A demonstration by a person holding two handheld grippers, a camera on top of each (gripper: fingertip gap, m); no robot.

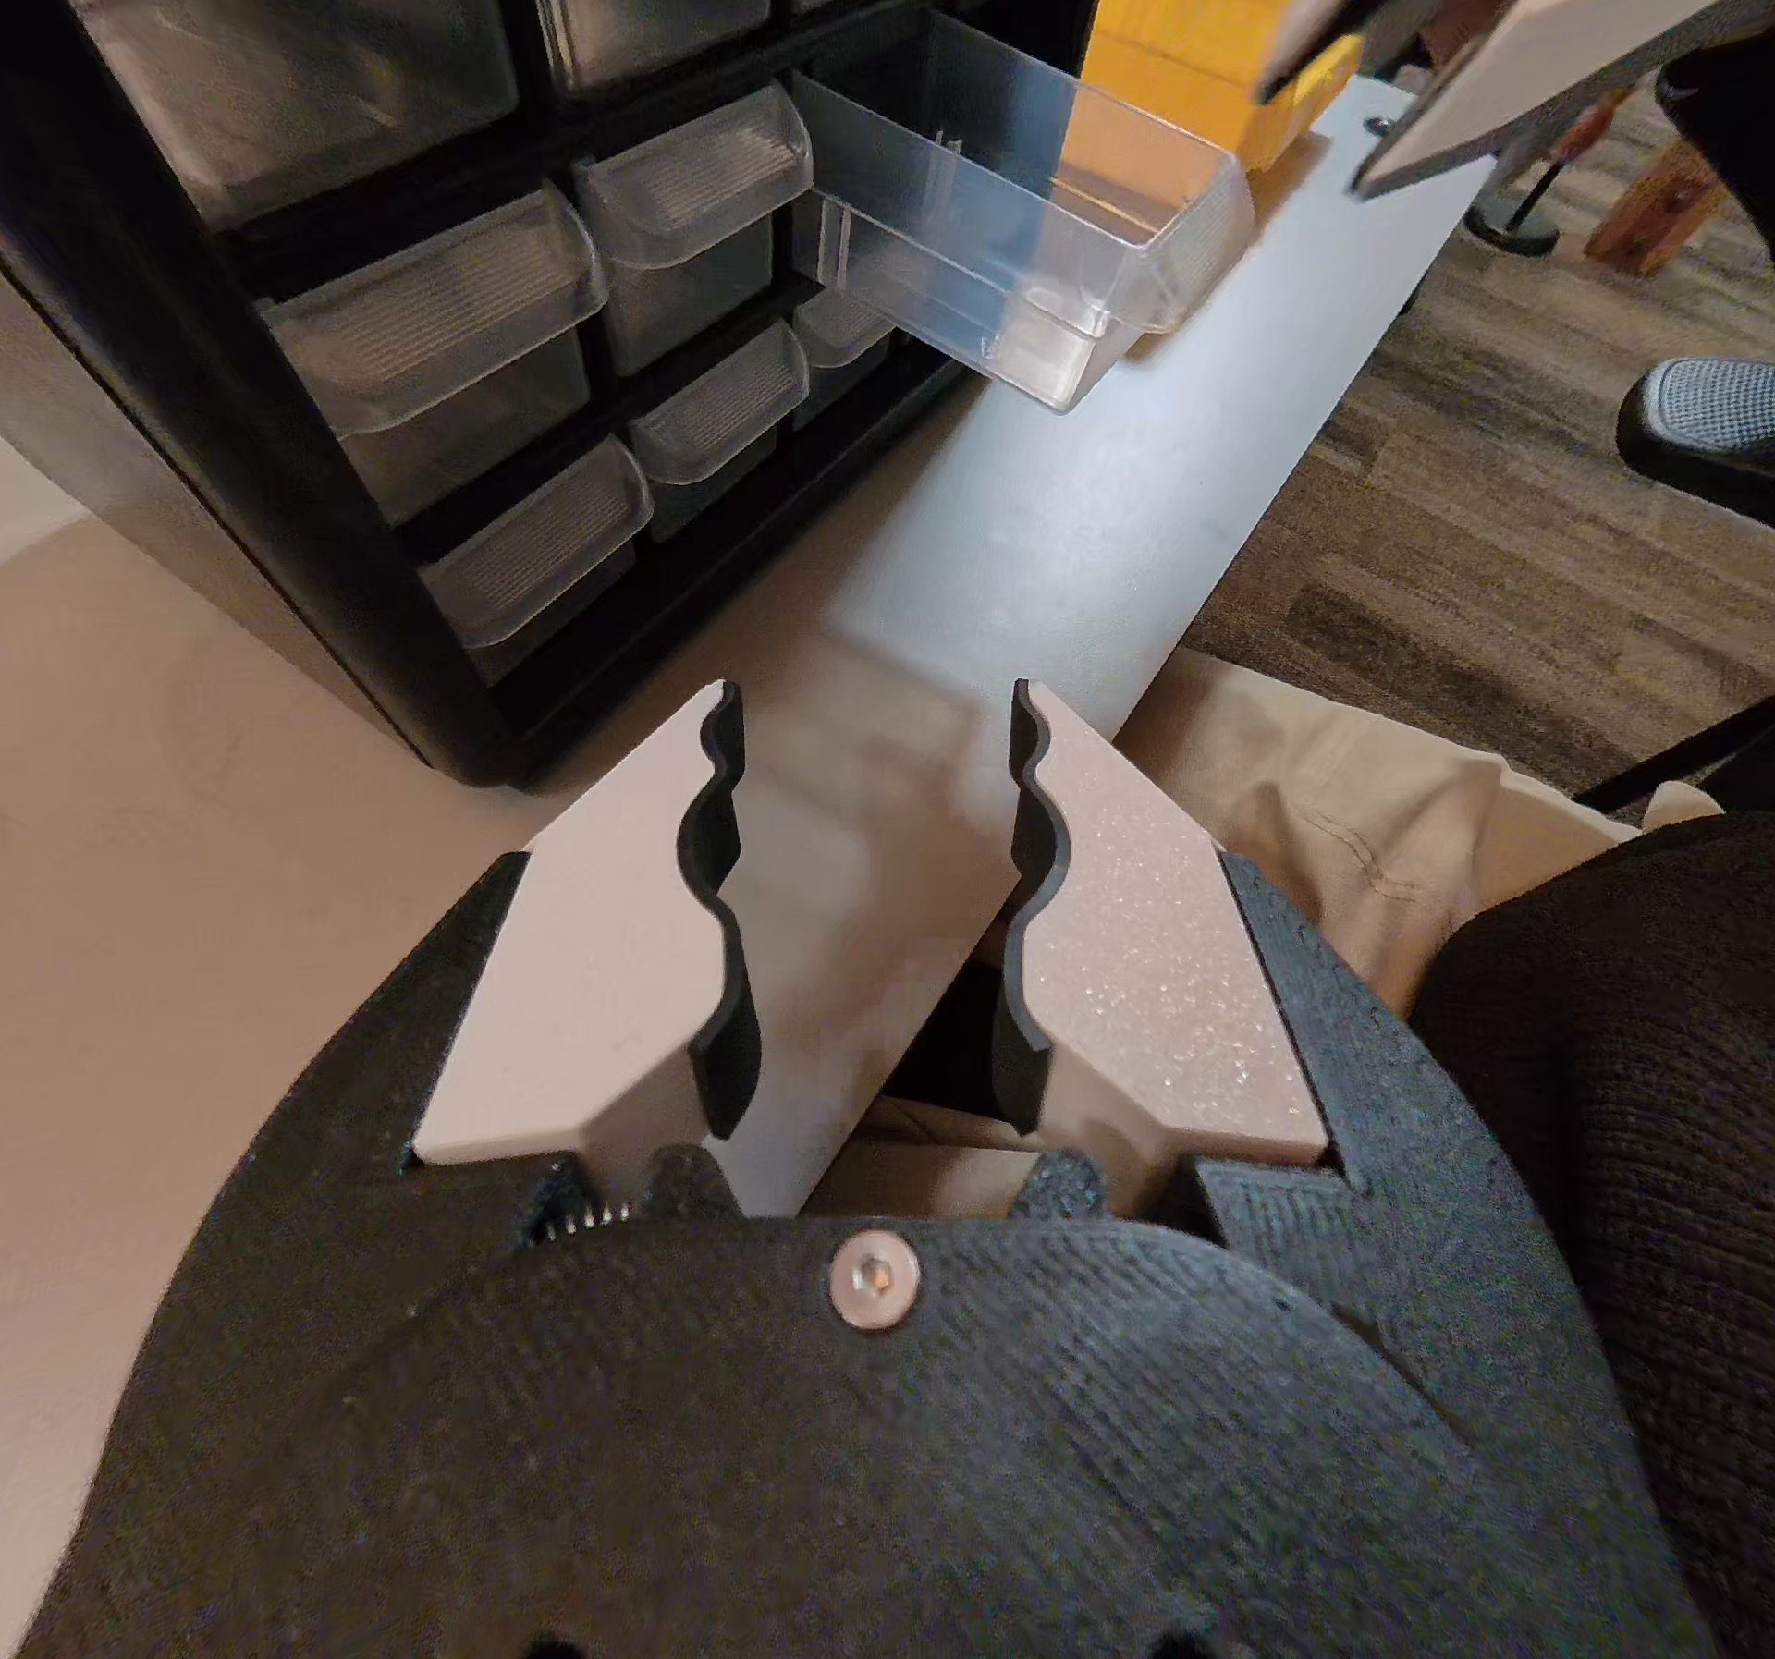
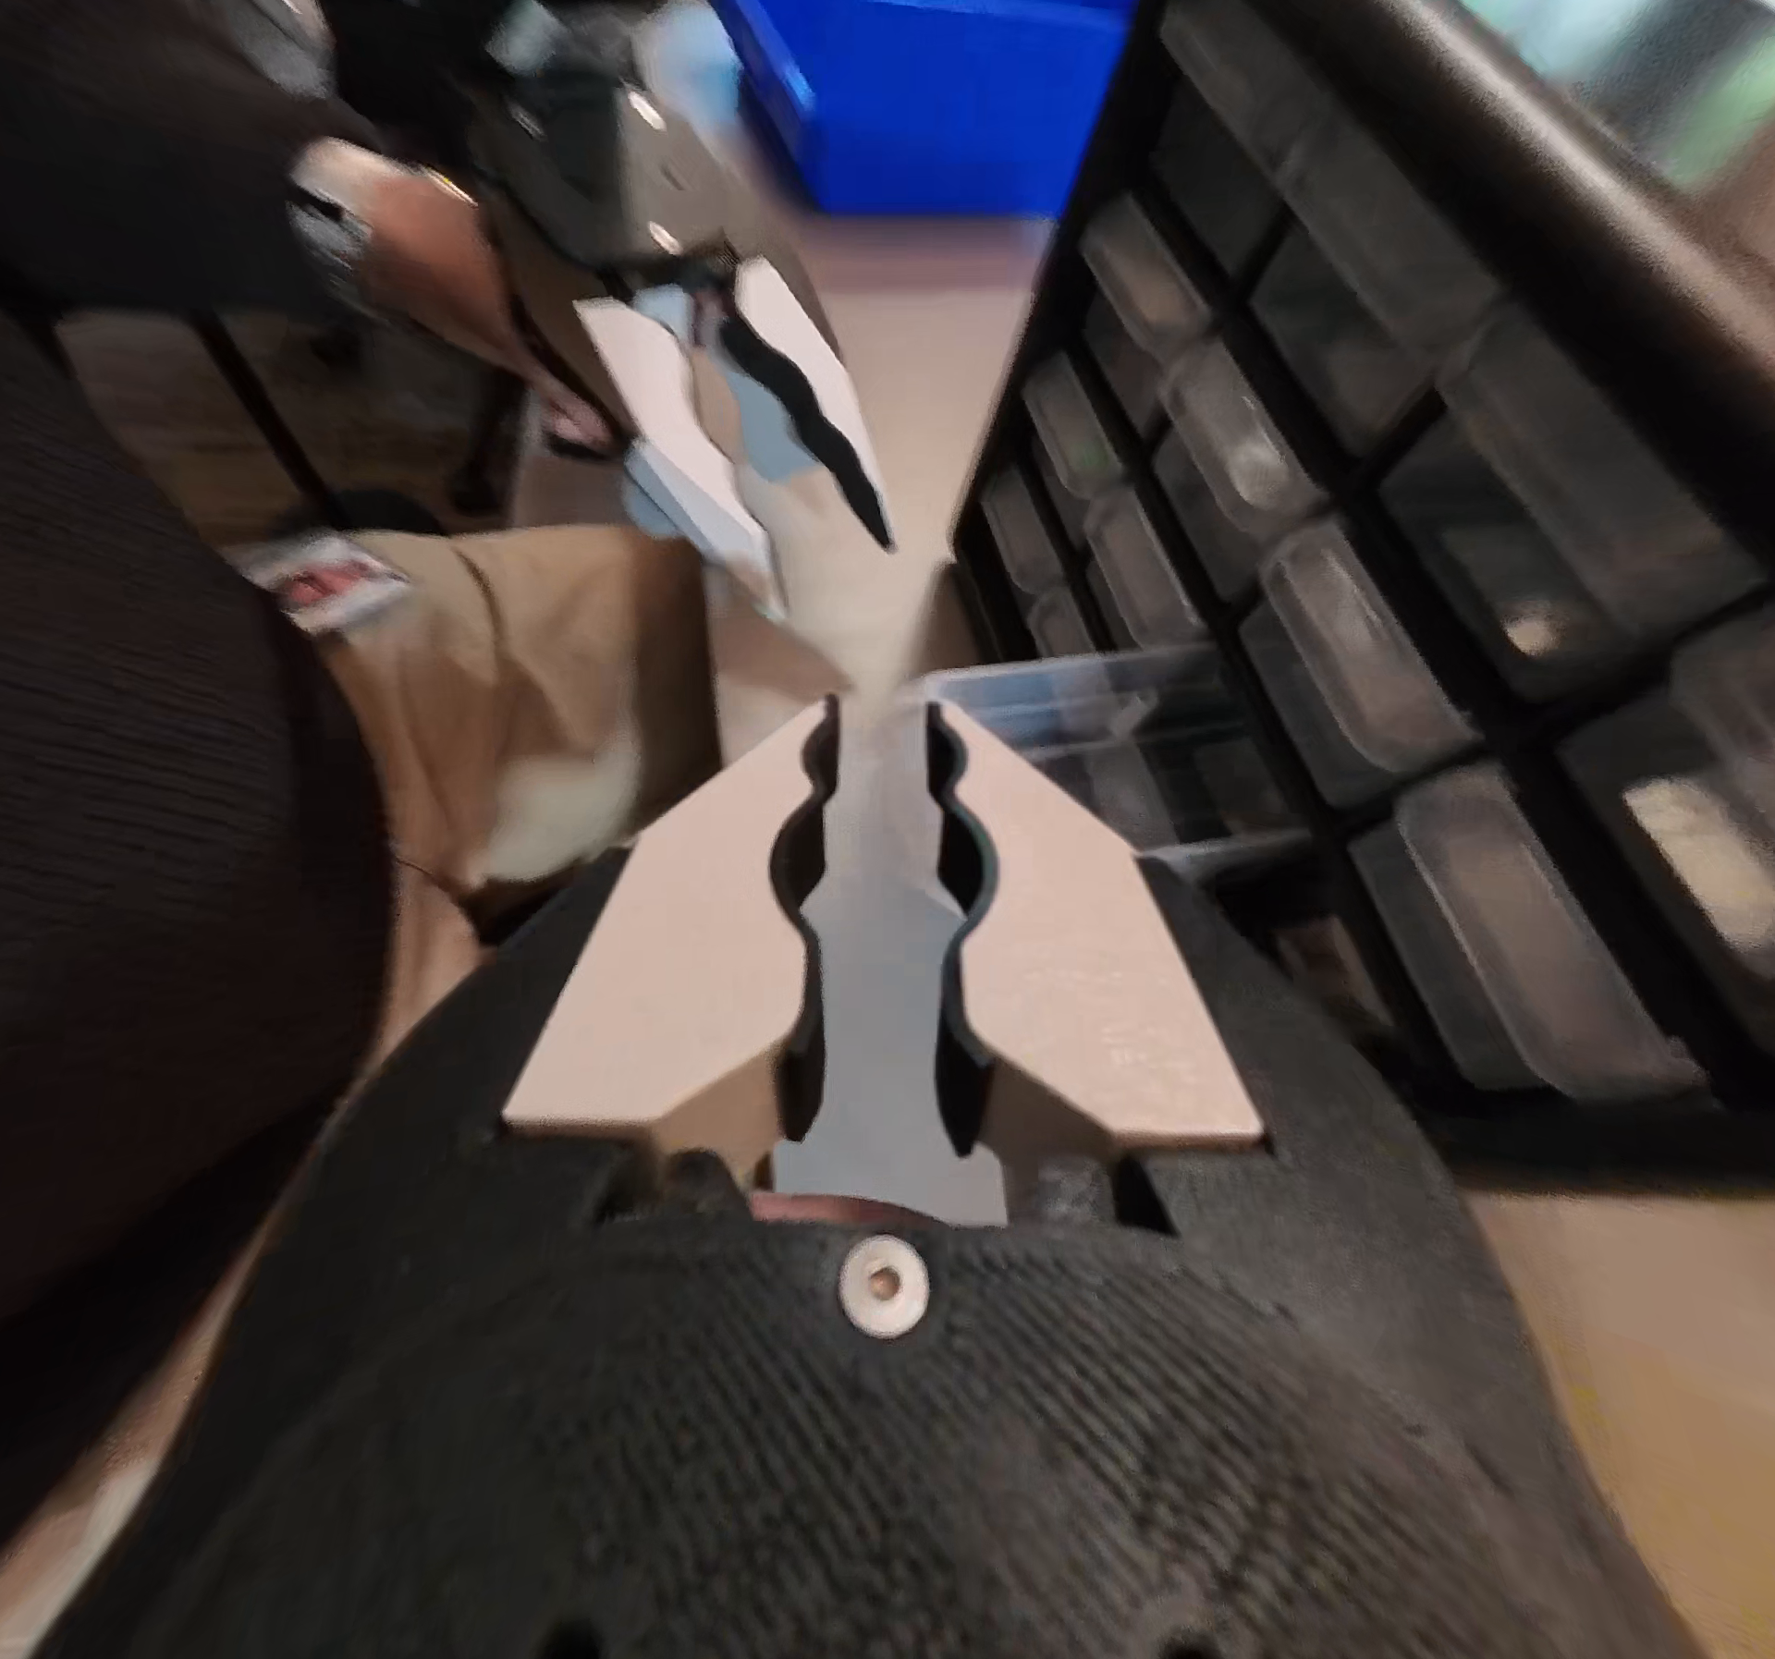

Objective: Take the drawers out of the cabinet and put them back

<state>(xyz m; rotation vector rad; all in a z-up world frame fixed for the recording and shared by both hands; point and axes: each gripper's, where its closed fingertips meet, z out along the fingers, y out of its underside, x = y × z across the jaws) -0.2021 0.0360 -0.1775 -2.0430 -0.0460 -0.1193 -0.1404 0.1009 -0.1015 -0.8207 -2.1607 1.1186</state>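
Clear empty drawer [image 1: 1028, 211] juts halfway out of black cabinet [image 1: 240, 422].

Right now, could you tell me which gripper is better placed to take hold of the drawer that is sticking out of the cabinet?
Probably the right gripper: its open tips sit right beside the pulled-out drawer. The left gripper, also open and empty, is farther back from that drawer over the table.

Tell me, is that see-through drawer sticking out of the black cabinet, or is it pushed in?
Sticking out. The clear drawer juts well past the black cabinet front, its back end in its slot; neighbouring drawers sit flush.
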